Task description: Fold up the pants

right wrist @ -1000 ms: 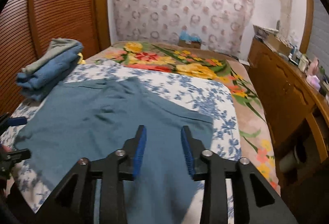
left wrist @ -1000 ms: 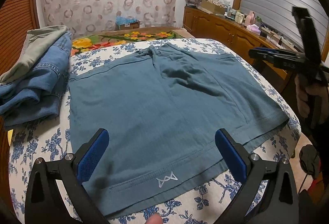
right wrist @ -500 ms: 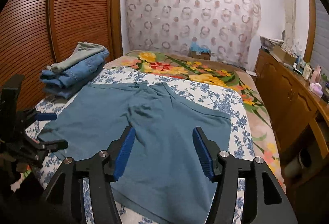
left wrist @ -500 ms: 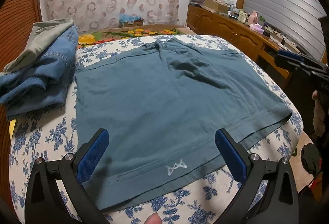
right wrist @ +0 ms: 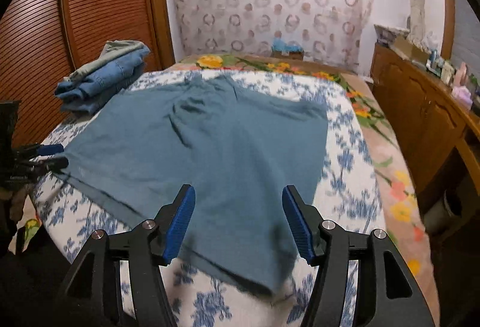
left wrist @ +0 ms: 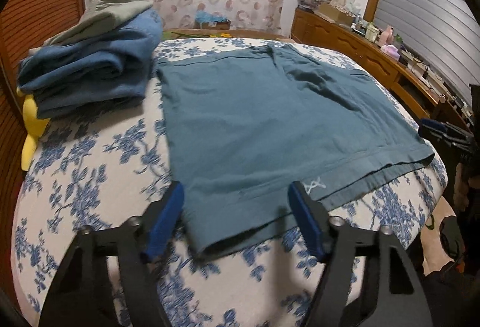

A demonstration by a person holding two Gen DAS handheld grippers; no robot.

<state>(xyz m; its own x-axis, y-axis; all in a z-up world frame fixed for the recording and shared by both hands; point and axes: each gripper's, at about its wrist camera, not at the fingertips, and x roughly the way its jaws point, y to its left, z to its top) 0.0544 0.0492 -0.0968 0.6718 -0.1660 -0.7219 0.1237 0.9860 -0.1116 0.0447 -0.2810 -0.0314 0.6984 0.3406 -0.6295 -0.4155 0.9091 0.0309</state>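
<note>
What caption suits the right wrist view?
Open right hand-held gripper over teal shorts spread flat on floral bedspread.

My left wrist camera looked forward and down along my left gripper, close over the near left corner of the pants. My right wrist camera looked the same way along my right gripper, close over the near right corner. Both views shared the pants, the bed, the pile of folded clothes at far left, and the curtain behind.
</note>
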